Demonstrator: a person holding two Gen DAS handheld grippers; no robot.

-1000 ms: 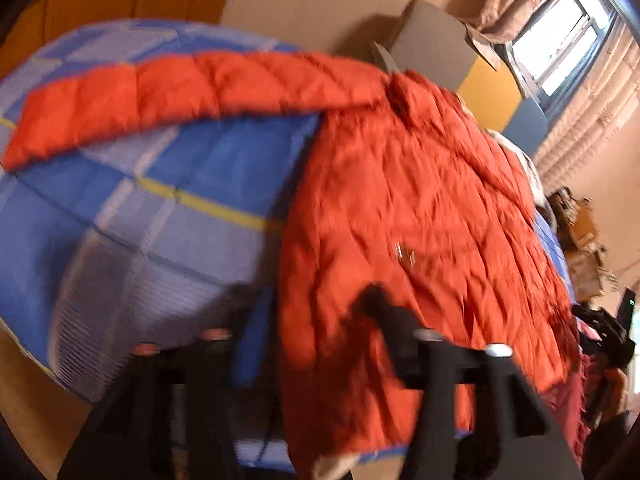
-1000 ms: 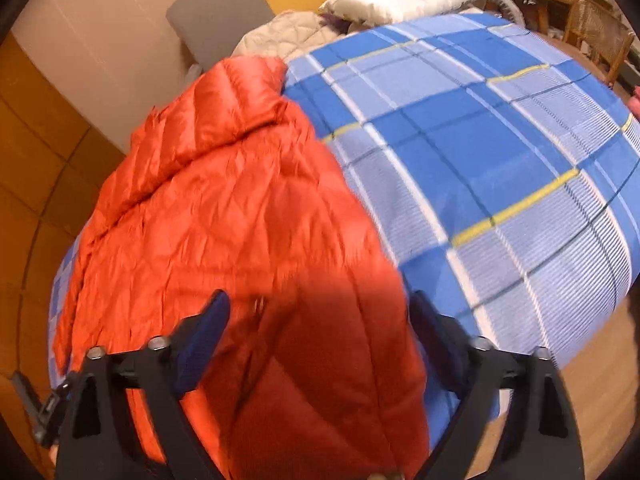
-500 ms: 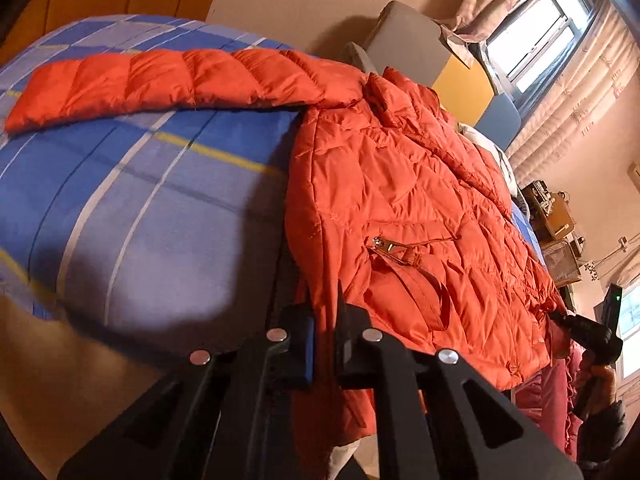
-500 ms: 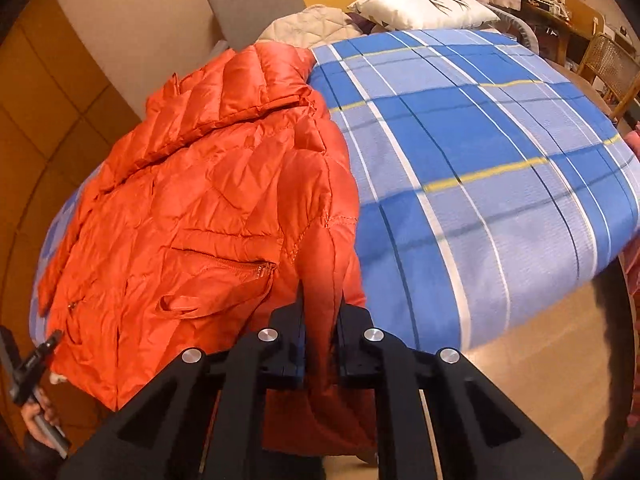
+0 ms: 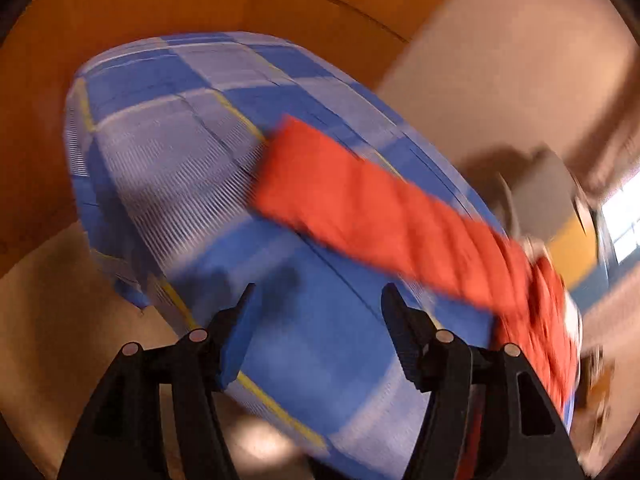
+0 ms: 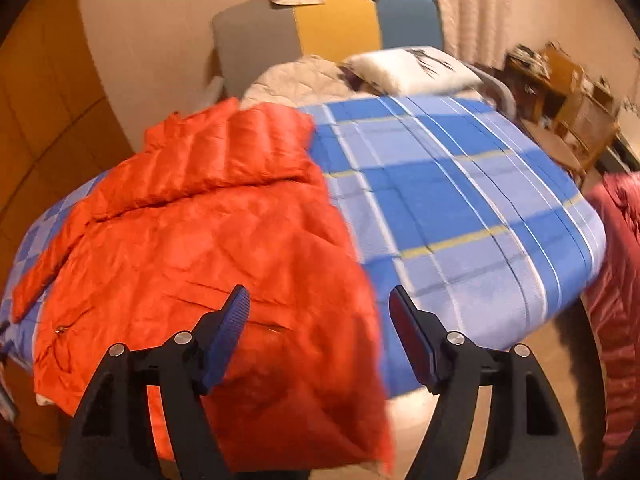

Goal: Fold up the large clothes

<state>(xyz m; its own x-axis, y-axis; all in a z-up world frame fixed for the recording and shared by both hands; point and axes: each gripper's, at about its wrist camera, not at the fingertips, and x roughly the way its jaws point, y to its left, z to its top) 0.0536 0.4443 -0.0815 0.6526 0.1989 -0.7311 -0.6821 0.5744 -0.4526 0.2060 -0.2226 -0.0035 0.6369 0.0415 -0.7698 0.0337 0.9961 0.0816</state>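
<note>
An orange puffer jacket (image 6: 208, 248) lies spread on a bed with a blue plaid cover (image 6: 460, 216). Its hem hangs over the near bed edge. In the left wrist view one sleeve (image 5: 360, 204) stretches flat across the cover, and the jacket body (image 5: 548, 320) is at the far right. My left gripper (image 5: 316, 304) is open and empty above the bare cover, short of the sleeve. My right gripper (image 6: 318, 300) is open and empty just above the jacket's lower right part. Both views are blurred by motion.
A white pillow (image 6: 408, 68) and a beige quilt (image 6: 296, 80) lie at the bed's head, against a grey, yellow and blue headboard (image 6: 316, 24). A dark red garment (image 6: 616, 280) hangs at the right. Wooden furniture (image 6: 568, 88) stands at the far right. Wooden floor (image 5: 60, 320) surrounds the bed.
Both grippers were shut on the jacket's hem half a second ago and have let go and opened. The left gripper has swung left toward the sleeve. The right has lifted back.
</note>
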